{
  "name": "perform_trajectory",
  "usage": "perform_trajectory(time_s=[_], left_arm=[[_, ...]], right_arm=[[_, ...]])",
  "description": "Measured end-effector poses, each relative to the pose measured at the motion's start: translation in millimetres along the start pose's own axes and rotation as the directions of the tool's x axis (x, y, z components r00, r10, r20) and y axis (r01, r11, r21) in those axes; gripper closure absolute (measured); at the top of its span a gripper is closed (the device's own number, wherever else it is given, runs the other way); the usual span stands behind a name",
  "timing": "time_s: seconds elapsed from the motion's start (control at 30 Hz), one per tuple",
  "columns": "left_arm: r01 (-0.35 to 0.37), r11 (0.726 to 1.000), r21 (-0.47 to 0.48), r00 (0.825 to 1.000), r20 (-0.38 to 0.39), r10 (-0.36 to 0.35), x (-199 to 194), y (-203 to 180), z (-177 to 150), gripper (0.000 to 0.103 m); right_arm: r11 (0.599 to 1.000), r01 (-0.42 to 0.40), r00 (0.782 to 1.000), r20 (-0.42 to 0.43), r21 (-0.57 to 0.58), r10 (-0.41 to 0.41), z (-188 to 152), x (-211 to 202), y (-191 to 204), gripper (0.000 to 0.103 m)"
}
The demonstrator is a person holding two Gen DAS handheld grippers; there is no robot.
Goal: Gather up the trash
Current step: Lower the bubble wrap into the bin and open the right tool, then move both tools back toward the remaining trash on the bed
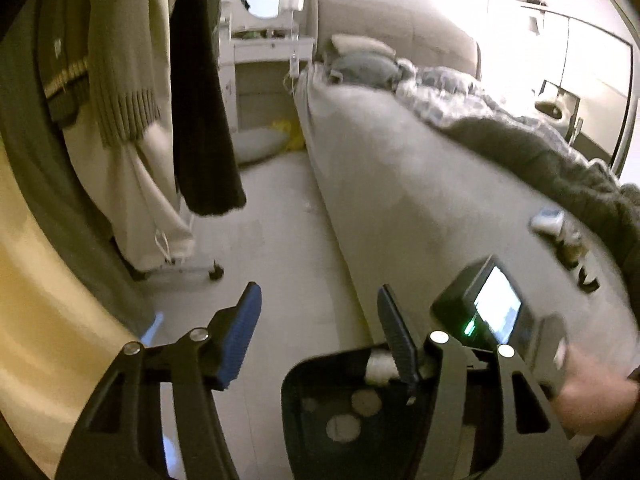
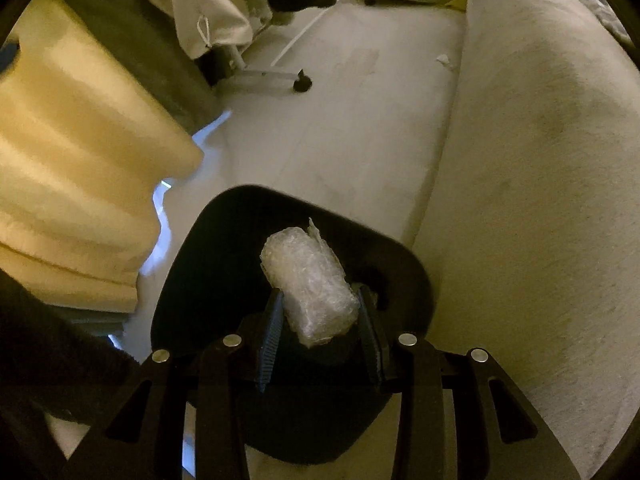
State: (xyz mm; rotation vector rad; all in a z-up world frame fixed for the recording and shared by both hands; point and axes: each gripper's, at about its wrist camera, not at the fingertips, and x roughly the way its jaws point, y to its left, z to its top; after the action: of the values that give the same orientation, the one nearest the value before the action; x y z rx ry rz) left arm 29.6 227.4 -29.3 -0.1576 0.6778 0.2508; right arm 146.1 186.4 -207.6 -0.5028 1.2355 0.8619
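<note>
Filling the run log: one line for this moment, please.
phase: drop-off | right gripper: shut on bubble wrap wad above black bin | left gripper: open, empty

A strip of bare floor (image 1: 276,248) runs between the bed (image 1: 400,184) on the right and hanging clothes (image 1: 128,80) on the left. A rack foot with a wheel (image 2: 301,82) sticks out into that strip. Close by, a black bin (image 2: 208,272) stands on the floor, its mouth open to the top. The bed side (image 2: 540,200) rises just beside the bin. A yellow cushion (image 2: 80,168) bulges in from the left.
</note>
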Motion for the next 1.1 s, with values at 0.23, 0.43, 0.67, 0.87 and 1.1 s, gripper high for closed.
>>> perform_trajectory(time_s=[0.23,0.43,0.67,0.87,1.1], left_arm=[[0.046,0.998,-0.031,0.994,0.096,-0.043,-23.4,6.3,28.5,0.043],[0.08,0.996,-0.029,0.987,0.14,-0.075,-36.9,-1.3,44.5,0.044],[0.107,0.994,0.021,0.981,0.163,-0.109,-39.6,-29.8,53.3,0.044],[0.116,0.991,0.066,0.978,0.165,-0.126,-36.5,-52.7,53.9,0.039],[0.165,0.984,0.072,0.974,0.148,-0.174,-24.3,-76.8,59.3,0.034]], right_arm=[[1.0,0.009,1.0,-0.009,-0.012,-0.009,-3.7,-3.1,9.0,0.051],[1.0,-0.022,0.999,0.025,0.0,0.022,-9.5,-14.8,10.5,0.044],[0.998,-0.053,0.989,0.14,-0.017,0.054,-14.3,-51.6,11.3,0.033],[0.999,-0.047,0.97,0.238,-0.017,0.05,-23.2,-84.6,-2.4,0.033],[0.999,-0.002,0.938,0.347,0.032,-0.009,-45.4,-124.7,-36.6,0.033]])
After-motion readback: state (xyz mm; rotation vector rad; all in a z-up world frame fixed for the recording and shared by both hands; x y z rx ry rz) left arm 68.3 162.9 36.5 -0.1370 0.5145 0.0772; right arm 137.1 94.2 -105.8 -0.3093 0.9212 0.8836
